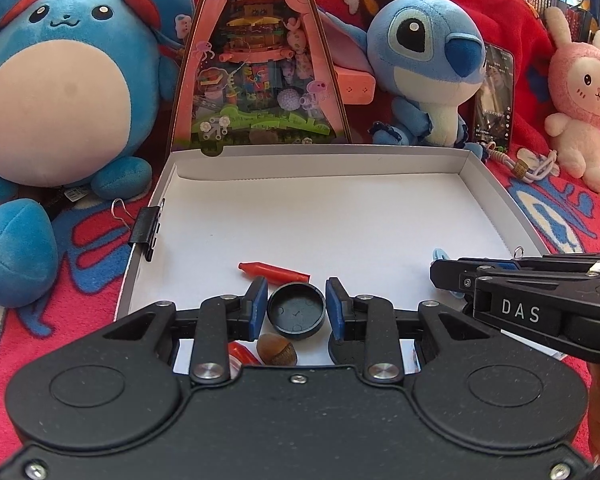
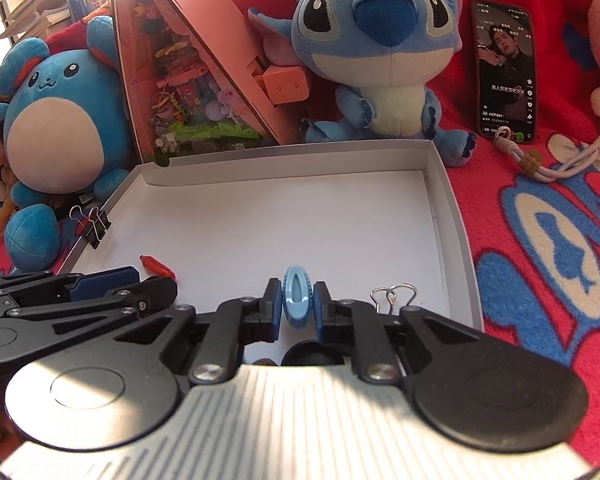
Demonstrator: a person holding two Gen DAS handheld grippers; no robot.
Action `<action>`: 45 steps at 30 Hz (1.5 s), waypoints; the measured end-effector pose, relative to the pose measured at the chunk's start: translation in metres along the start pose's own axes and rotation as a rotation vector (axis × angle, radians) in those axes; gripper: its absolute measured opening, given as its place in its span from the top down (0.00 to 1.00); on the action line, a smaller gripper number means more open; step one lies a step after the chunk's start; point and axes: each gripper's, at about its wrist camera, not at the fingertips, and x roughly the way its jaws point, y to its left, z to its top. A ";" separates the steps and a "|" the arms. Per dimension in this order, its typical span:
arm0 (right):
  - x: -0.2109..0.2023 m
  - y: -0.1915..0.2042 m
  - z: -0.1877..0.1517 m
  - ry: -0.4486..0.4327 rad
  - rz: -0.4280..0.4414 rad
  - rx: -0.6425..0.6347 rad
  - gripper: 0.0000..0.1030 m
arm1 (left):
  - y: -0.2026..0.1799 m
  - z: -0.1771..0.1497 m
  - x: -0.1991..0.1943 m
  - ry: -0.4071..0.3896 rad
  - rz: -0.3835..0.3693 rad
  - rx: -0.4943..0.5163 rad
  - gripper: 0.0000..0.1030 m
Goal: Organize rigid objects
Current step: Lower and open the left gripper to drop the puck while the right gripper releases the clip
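Seemingly midway: the left gripper [image 1: 296, 306] brackets a black cap [image 1: 296, 311] in the box [image 1: 476, 168], contact unclear; the right gripper [image 2: 298, 307] pinches a blue ring [image 2: 297, 300] (red tube [image 1: 274, 272] and acorn [image 1: 278, 350] lie loose inside)

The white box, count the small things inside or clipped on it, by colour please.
Black: 4, a binder clip on the left wall, another binder clip at the near right, a round cap between the left tool's fingers, and a second round cap.
Red: 2, a red tube and a red piece.
Light blue: 1, a ring in the right tool.
Brown: 1, an acorn.
Total: 8.
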 end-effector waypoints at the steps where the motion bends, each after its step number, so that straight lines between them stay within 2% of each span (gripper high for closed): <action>1: 0.000 -0.001 -0.001 0.001 -0.002 0.001 0.80 | 0.000 0.000 0.000 -0.001 0.001 0.001 0.71; 26: -0.002 -0.003 -0.005 0.005 -0.006 0.005 0.80 | -0.002 -0.007 0.006 -0.001 0.019 -0.005 0.70; 38: -0.008 -0.002 -0.006 -0.013 -0.006 -0.011 0.75 | 0.000 -0.008 -0.002 -0.015 0.015 -0.015 0.57; 40: -0.012 -0.002 -0.006 -0.024 -0.006 -0.015 0.74 | 0.000 -0.008 -0.007 -0.024 0.013 -0.019 0.52; 43: -0.020 -0.003 -0.006 -0.043 -0.003 -0.009 0.59 | 0.001 -0.009 -0.016 -0.044 0.014 -0.027 0.44; 45: -0.028 -0.003 -0.008 -0.063 -0.003 -0.008 0.56 | 0.001 -0.010 -0.026 -0.072 0.011 -0.022 0.36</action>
